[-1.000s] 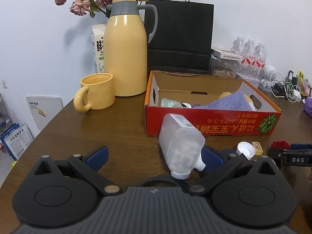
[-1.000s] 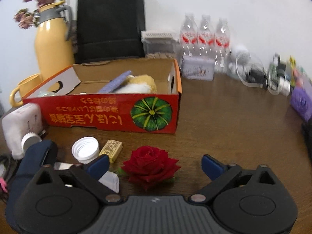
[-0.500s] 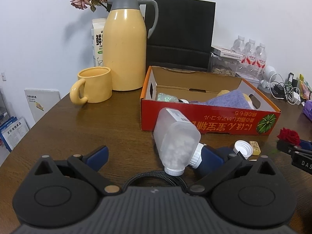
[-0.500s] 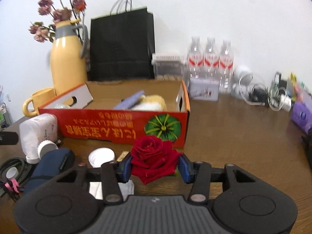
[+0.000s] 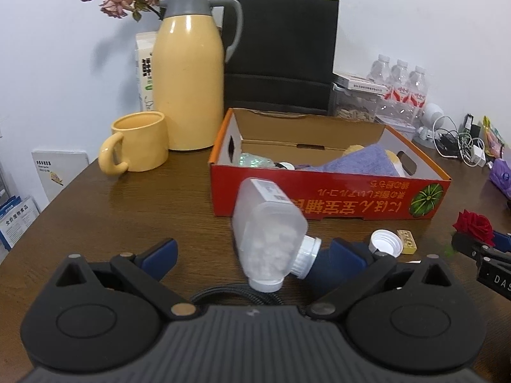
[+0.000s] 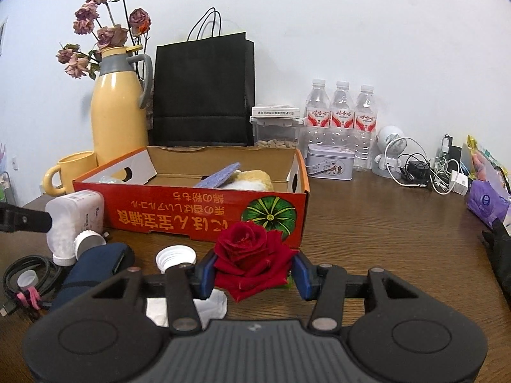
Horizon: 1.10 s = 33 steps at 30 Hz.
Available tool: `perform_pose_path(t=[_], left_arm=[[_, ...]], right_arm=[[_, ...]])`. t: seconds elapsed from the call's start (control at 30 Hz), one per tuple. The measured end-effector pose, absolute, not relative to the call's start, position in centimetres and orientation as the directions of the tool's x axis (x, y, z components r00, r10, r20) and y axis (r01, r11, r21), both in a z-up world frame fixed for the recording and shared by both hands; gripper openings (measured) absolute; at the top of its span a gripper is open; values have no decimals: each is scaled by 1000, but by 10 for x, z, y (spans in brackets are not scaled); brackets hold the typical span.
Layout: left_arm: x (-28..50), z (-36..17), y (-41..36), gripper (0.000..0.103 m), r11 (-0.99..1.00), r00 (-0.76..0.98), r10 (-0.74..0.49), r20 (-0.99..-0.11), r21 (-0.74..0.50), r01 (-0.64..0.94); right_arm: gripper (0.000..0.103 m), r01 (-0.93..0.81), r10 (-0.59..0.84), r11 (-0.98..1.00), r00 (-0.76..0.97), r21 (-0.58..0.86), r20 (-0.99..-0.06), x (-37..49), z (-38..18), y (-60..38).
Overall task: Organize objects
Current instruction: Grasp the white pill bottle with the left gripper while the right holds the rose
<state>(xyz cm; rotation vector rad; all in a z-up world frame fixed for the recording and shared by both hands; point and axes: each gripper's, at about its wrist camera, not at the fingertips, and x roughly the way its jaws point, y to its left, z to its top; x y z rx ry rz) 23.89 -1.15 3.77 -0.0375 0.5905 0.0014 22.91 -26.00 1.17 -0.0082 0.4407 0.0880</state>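
Between the blue pads of the right gripper (image 6: 252,274) sits a red rose (image 6: 250,260), clenched from both sides with its bloom facing up and toward the camera; in the right wrist view it appears raised in front of the red cardboard box (image 6: 191,214), and whether it still touches the wooden table (image 6: 383,239) cannot be told. From the left wrist view the same rose (image 5: 472,227) shows at the far right, perched on the black tip of the other tool, apart from the box. The left gripper (image 5: 252,253) is released, its blue pads spread wide, one on each side of a translucent white bottle (image 5: 266,242). That bottle lies tilted with its long axis running from the box front down toward the camera, flat labelled base pointing at the box and white cap nearest the gripper. Just right of it lie a loose white cap (image 5: 385,242) and a small yellow block (image 5: 407,241). Inside the box rest a purple cloth (image 5: 354,161) and something yellow beneath it. Behind stand a yellow thermos (image 5: 188,76), a yellow mug (image 5: 137,146) and a black paper bag (image 5: 281,51).
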Motion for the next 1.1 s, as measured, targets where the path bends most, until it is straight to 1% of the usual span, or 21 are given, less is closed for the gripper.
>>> perform_pose_path(t=[0.13,0.33,0.53,0.6,0.67,0.7,0.73,0.77,0.8,0.83,0.87,1.1], left_arm=[[251,35,-19,103,999,829,-1,-559,-27,-18],[279,30,-27,103,997,827,54,-560,-15,-75],[305,18,-24,103,991,788,77,-610,-36,-125],[306,15,-21,102,990,787,79,-611,-42,-133],[306,14,-18,94,990,790,74,-609,-54,-134],[306,13,-17,88,989,790,71,-609,-60,-135],[306,13,-15,74,989,791,67,-608,-64,-133],[306,12,-15,64,990,790,57,-610,-66,-122],[306,11,-15,48,991,788,44,-615,-70,-110],[305,9,-16,46,992,785,48,-617,-63,-111],[304,8,-16,45,992,788,48,-614,-62,-109],[292,17,-8,45,989,823,32,-568,-102,-109]], right_arm=[[47,-77,76,997,901,16,-427,229,11,-262],[47,-71,72,997,901,18,-427,229,11,-263],[48,-73,75,997,900,21,-429,229,11,-264],[48,-75,76,997,900,20,-430,229,11,-263],[48,-77,78,997,899,20,-431,229,11,-263],[48,-78,80,997,898,20,-432,229,11,-263],[48,-79,80,997,898,20,-432,229,11,-263],[48,-80,81,997,898,20,-432,229,11,-263],[48,-79,80,997,899,20,-430,229,11,-262],[48,-78,79,997,901,20,-427,228,11,-262],[48,-77,79,997,902,21,-423,228,12,-262],[48,-76,77,997,905,18,-418,227,12,-262]])
